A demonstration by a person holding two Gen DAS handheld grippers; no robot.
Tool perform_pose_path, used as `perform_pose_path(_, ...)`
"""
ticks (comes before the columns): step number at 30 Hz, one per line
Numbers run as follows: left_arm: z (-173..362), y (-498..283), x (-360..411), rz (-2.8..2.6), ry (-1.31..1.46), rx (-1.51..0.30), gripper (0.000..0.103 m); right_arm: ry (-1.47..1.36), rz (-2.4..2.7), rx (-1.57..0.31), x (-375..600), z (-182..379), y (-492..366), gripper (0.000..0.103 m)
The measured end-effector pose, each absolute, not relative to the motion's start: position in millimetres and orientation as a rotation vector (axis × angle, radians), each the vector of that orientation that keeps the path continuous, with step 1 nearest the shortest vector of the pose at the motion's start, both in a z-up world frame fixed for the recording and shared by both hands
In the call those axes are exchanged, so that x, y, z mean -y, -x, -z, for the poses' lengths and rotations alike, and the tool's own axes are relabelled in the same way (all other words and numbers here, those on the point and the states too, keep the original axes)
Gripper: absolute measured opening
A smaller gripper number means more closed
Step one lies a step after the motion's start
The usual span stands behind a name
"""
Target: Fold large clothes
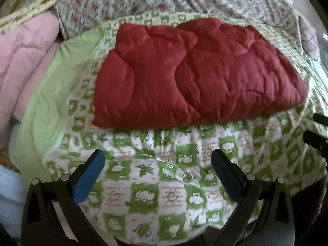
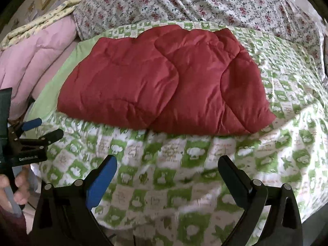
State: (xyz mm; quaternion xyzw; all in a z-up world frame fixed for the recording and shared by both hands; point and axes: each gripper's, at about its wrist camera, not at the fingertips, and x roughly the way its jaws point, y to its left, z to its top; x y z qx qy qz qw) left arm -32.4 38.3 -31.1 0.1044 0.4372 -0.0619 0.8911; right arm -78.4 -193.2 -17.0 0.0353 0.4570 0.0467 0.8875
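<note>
Lying folded into a thick, puffy rectangle, the red quilted garment (image 1: 196, 73) rests on the green-and-white checked bedspread (image 1: 155, 184), its near folded edge running roughly across both views and its far edge close to the floral sheet (image 2: 205, 2) behind. Its left corner stops just short of the plain pale-green border (image 1: 45, 94) of the bedspread; its right corner reaches well toward the spread's wrinkled right side. Between the near edge of the red bundle and the tools stretches a broad band of bare checked cloth.

Over that band the left gripper (image 1: 157, 176) hovers with jaws spread wide and nothing between them, its blue pad (image 1: 90, 178) clear of the fabric. The right gripper (image 2: 168, 180) hangs likewise, jaws wide apart and empty, above the same strip of bedspread. In the right wrist view the left tool (image 2: 34, 141) shows at the far left edge, with a hand (image 2: 14, 188) around its handle.

A pink quilt (image 2: 34, 57) lies heaped at the left, beside the green border, with a yellow patterned cloth (image 2: 47, 18) on top of it.
</note>
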Motion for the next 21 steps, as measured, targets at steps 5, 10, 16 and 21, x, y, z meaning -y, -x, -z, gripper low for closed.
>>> perform_pose_path(5, -3, 39, -43, 0.12, -0.257, -0.832, 0.103, -0.031, -0.106, -0.884, 194, -21, 94, 0.101)
perform_pose_path(10, -2, 19, -39, 0.091, -0.226, -0.843, 0.103, -0.016, -0.103, -0.868, 190, -27, 80, 0.102)
perform_pose_path(16, 6, -1, -29, 0.056, -0.139, -0.857, 0.103, -0.095, -0.045, -0.847, 191, -18, 50, 0.102)
perform_pose_path(21, 13, -12, -20, 0.05, -0.112, -0.864, 0.103, -0.113, -0.016, -0.843, 188, -8, 26, 0.102)
